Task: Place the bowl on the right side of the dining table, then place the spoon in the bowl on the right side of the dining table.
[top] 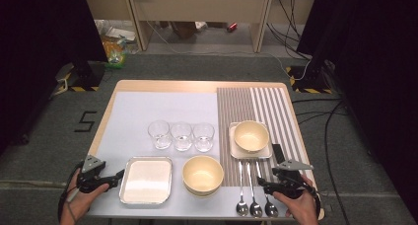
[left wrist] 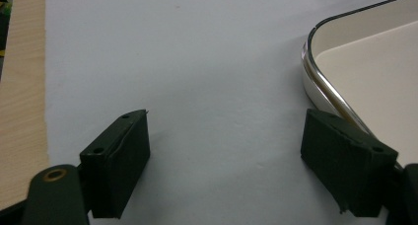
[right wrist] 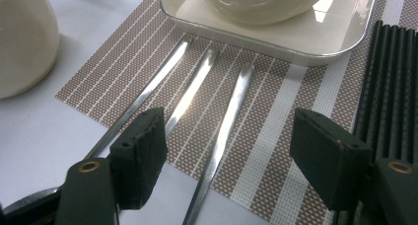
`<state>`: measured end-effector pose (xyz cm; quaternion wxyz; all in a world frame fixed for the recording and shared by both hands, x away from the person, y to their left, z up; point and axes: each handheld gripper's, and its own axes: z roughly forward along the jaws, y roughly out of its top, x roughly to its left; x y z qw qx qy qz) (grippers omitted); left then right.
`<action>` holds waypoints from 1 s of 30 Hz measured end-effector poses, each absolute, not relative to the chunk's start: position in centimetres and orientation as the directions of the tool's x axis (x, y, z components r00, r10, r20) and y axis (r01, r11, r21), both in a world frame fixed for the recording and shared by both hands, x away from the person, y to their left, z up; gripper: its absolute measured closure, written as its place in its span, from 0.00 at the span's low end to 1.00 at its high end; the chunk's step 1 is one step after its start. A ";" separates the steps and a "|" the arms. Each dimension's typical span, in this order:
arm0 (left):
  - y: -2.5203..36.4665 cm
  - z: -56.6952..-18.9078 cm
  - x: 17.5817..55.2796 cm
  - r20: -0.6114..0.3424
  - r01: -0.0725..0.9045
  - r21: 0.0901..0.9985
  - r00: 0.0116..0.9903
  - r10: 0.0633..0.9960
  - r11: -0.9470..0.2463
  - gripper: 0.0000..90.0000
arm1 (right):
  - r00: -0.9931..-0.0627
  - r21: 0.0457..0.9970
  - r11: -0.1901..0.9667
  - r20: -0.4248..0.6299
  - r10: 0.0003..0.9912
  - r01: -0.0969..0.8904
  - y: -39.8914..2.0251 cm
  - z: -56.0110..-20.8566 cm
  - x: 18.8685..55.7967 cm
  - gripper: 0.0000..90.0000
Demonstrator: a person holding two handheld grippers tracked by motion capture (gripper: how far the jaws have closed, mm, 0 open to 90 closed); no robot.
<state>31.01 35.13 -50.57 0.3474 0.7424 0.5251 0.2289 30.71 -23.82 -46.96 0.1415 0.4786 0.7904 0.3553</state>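
The three spoons (top: 255,193) lay side by side at the near edge of the table, just in front of the right gripper (top: 266,185). Their round ends pointed toward the person and their long handles ran straight away, up onto the striped mat (top: 256,104), ending near the square plate (top: 250,151) with a bowl (top: 251,135) on it. Lined up like that, they looked easy to pick one at a time. The right gripper hung low over the handles with its jaws wide apart and nothing between them, as if ready to take the right-hand spoon (right wrist: 224,131). The left gripper (top: 114,178) waited beside the empty tray (top: 146,179), jaws apart too, holding nothing.
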 end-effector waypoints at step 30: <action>35.1 -50.6 31.0 -0.021 0.619 0.756 0.346 0.938 -0.211 0.20 | -0.521 0.665 0.335 0.096 0.848 0.668 -24.3 -47.3 28.9 0.41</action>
